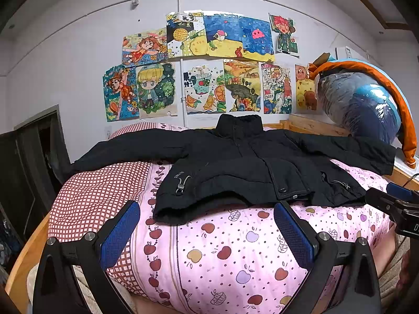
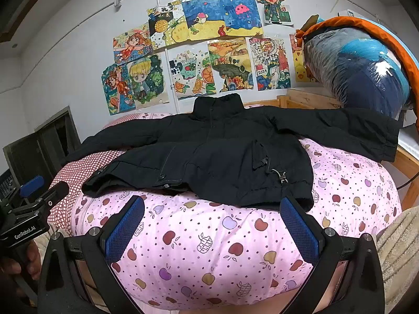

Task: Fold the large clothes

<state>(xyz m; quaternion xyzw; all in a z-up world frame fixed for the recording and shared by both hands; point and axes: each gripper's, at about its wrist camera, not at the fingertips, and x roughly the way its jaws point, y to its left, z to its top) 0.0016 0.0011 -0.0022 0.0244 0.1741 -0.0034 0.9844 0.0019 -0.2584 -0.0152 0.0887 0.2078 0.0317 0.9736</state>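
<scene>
Shadow swallows most of the detail on the black jacket [image 1: 235, 167], which lies spread front-up across the middle of both views on a pink quilt [image 1: 222, 248] printed with apples, collar toward the wall and both sleeves stretched out sideways. Its right sleeve end reaches past the quilt at the right of the frame, beside a large plastic-wrapped bundle [image 1: 364, 104] whose contents are hard to make out. Small pale lettering near the toggle on the jacket's lower left is too tiny to read. Among the drawings [image 1: 204, 65] taped to the wall, one carries "2024".

The left gripper [image 1: 207, 233] sits at the bottom of its view, blue pads wide apart and empty, just short of the jacket's hem. The right gripper [image 2: 212, 227] is likewise spread, holding nothing, near the hem in its own view. At the lower left of the right wrist view, the other gripper's body reads "GenRobot.AI"; the hand gripping it is mostly cut off.
</scene>
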